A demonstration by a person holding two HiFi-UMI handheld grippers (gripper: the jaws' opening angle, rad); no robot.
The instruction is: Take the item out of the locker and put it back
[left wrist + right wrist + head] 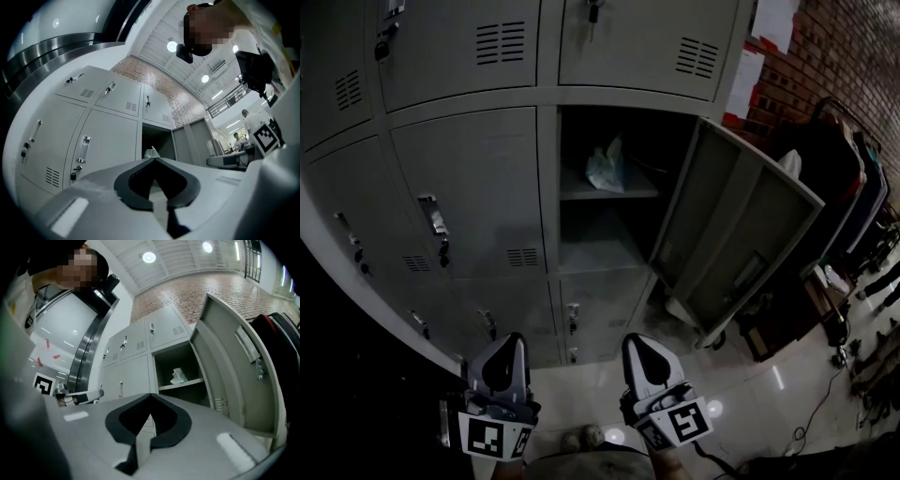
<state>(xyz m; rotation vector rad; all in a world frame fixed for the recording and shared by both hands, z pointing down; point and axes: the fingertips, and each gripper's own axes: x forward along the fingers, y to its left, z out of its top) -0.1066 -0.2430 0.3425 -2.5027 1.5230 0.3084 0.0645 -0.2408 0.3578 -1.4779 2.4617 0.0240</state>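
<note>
A crumpled white bag (607,167) lies on the upper shelf of the open grey locker (609,202); it also shows small in the right gripper view as the bag (177,376) and just over the jaw tips in the left gripper view as the bag (151,153). The locker door (739,234) stands swung out to the right. My left gripper (508,340) and right gripper (635,342) are held low in front of the lockers, well short of the compartment. Both have their jaw tips together with nothing between them.
Shut locker doors (473,197) fill the wall left of the open one, with handles and padlocks. Dark bags and clutter (848,206) stand on the floor at right, beside a brick wall (848,52). Glossy floor tiles (759,394) lie below.
</note>
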